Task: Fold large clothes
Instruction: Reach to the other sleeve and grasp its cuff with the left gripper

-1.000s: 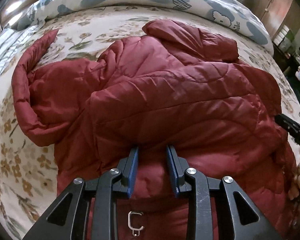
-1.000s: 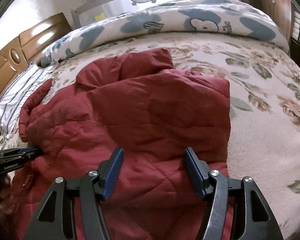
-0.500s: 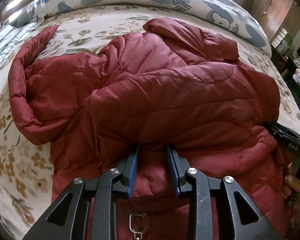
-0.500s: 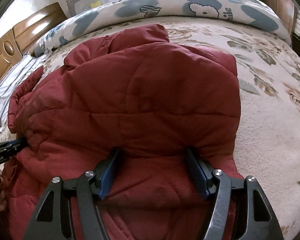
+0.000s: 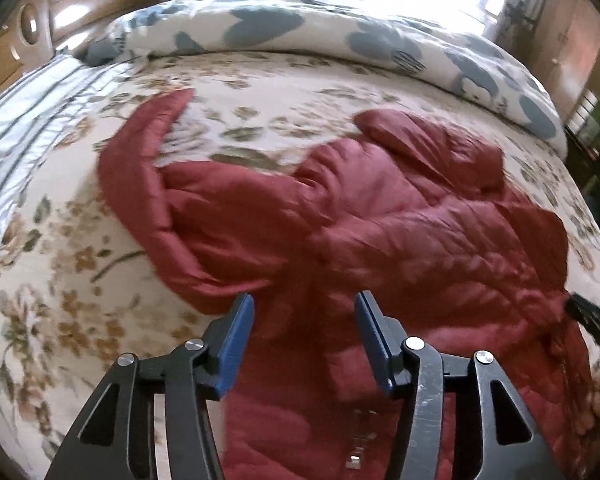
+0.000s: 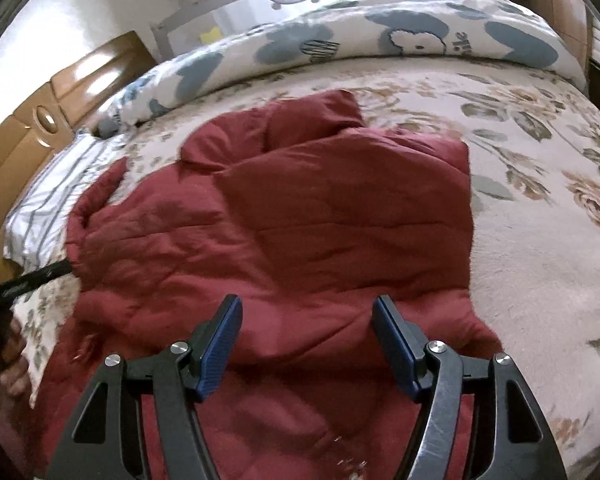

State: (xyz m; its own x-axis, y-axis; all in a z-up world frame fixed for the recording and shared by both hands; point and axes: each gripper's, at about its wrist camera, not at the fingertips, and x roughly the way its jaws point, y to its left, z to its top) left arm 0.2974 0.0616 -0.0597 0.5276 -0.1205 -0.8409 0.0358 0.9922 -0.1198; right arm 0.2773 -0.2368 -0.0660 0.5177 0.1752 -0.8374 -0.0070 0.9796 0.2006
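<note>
Both grippers have let go of the red quilted jacket [image 5: 420, 240] since half a second ago, when each was pressed into its near hem; the left gripper [image 5: 304, 340] now has its blue-padded fingers [image 5: 236, 344] spread wide with nothing between them, and the right gripper [image 6: 306, 344] is likewise spread and holding nothing. The jacket lies on the floral bedspread [image 6: 540, 240], its right side folded over the body so that a straight folded edge runs down the right side in the right wrist view. Its collar [image 6: 312, 120] points toward the far side of the bed. One sleeve [image 5: 140, 168] is still unfolded, curving out to the left and ending near the striped sheet [image 5: 28, 128]. The near hem runs beneath both sets of fingers, with a zipper strip [image 5: 356, 440] visible low in the left wrist view.

Bare bedspread is open to the right of the folded edge, and also between the collar and the rolled blue-patterned duvet [image 6: 380, 44] along the far side. Bare bedspread also lies left of the sleeve. A wooden headboard [image 6: 60, 104] stands at the far left.
</note>
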